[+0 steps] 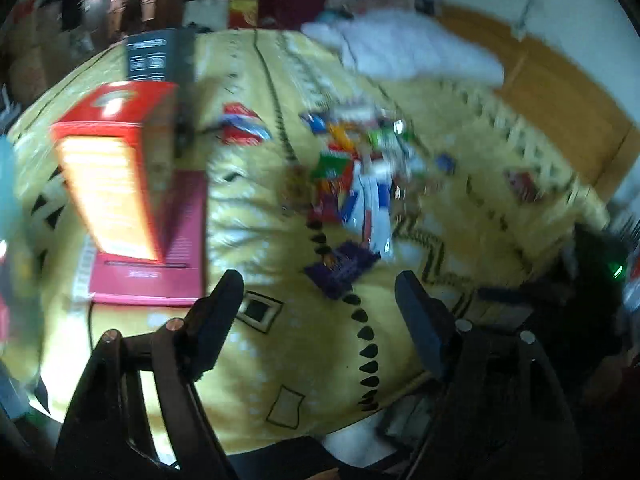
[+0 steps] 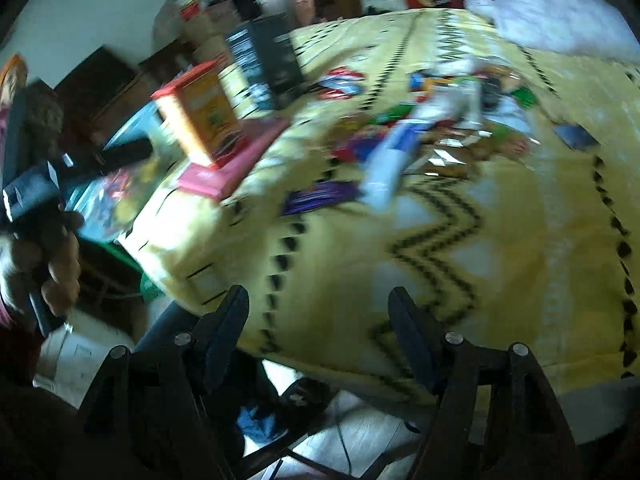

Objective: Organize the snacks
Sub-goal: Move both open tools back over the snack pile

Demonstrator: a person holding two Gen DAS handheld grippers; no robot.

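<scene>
Yellow blanket [image 1: 256, 208] with black zigzags and rows of small dark triangles covers a bed; cluttered room behind, both views smeared by motion blur.

Snack pile [image 1: 360, 168]: loose heap of bright wrappers near the middle of the blanket — red, green, blue, white. Individual packets too blurred to read. A purple packet [image 1: 340, 268] lies at the pile's near edge, slightly apart from the rest. One red-and-blue packet [image 1: 242, 124] sits off to the left of the heap; another small reddish packet [image 1: 522, 186] lies well to the right, near the blanket's patterned border.

Left side of bed: red-topped orange box [image 1: 116, 168] stands upright on a flat magenta box [image 1: 160, 264]. Dark box [image 1: 154, 56] stands behind them.

White bedding [image 1: 404, 50] bunched at the far end of the bed.

Left claw [image 1: 320, 300]: jaws apart, nothing between them, above bare blanket just short of the purple packet.

Right claw [image 2: 318, 312]: jaws apart, empty, over the near edge of the bed; floor visible below. In this view the left hand [image 2: 44, 248] shows at the left margin, gripping its tool's handle.
</scene>
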